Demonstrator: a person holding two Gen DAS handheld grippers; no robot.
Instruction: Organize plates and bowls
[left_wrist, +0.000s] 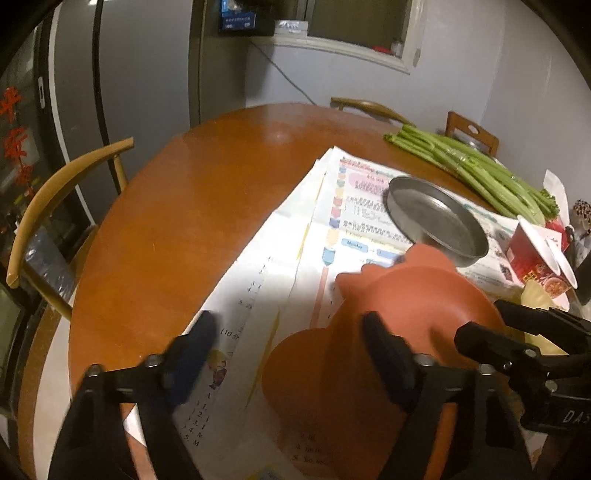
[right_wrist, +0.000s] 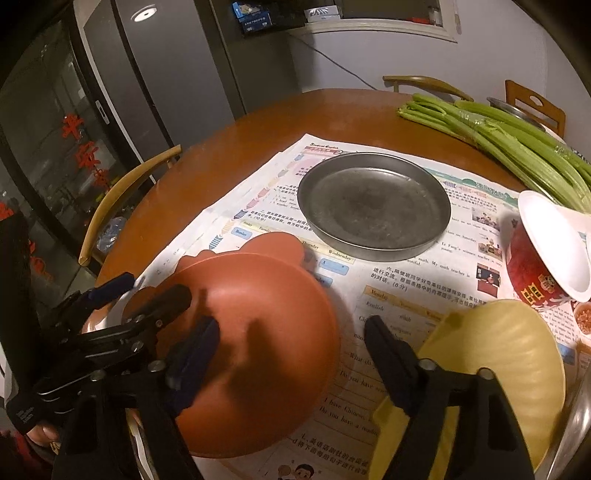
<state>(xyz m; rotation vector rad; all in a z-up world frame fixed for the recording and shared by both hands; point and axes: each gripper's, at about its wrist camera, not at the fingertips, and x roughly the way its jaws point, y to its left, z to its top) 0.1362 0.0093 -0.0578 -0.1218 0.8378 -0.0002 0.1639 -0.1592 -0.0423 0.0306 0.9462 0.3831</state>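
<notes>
The left gripper (left_wrist: 288, 350) stood wide open, one finger past the near-left rim of the overturned terracotta plastic bowl (right_wrist: 255, 343), gripping nothing. That bowl lay on newspaper (right_wrist: 399, 280) near the round wooden table's (left_wrist: 177, 206) near edge. The right gripper (right_wrist: 291, 350), open and empty, straddled its right rim; the upturned pale-yellow bowl (right_wrist: 509, 354) sat just right. Beyond, the grey metal plate (right_wrist: 373, 206) had clear room.

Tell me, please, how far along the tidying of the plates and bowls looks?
Nothing looks stacked yet. The orange dish sits between both open grippers, left gripper and right gripper, not visibly gripped. Still loose on the newspaper: the metal plate, yellow dish and red bowl.
</notes>
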